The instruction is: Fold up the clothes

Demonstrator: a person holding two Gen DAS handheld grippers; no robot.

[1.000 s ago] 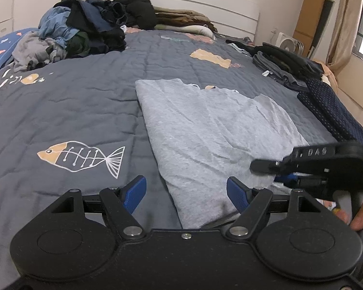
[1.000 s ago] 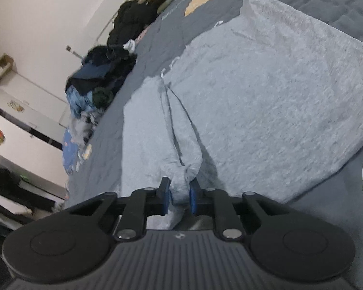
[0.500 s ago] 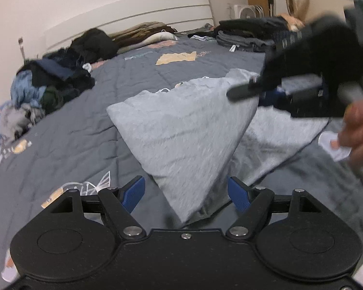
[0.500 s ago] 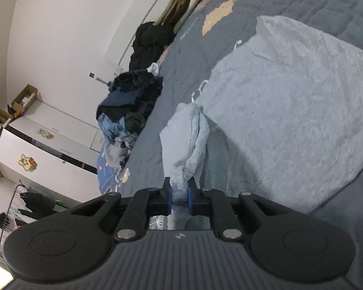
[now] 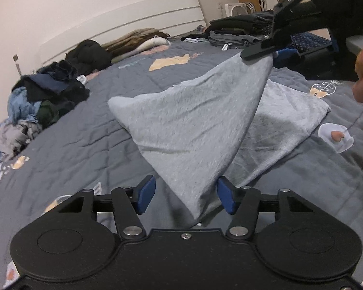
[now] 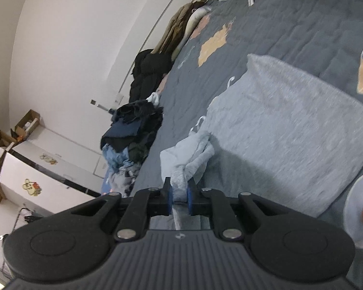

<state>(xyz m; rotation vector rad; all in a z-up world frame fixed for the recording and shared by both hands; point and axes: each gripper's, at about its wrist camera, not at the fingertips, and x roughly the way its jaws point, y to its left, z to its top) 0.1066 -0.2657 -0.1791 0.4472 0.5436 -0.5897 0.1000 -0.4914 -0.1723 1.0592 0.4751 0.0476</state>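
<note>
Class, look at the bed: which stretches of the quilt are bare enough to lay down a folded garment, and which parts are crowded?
Bare quilt lies between the grey garment and the jumbled clothes heap, and beyond the garment up to the headboard. Crowded: that heap, the items along the headboard, and the folded stacks at the far corner.

Grey garment (image 5: 196, 125) half-folded on bed, one corner lifted.

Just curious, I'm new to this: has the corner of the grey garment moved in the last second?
Yes. The grey garment corner, pinched by the right gripper, has risen off the bedspread.
</note>
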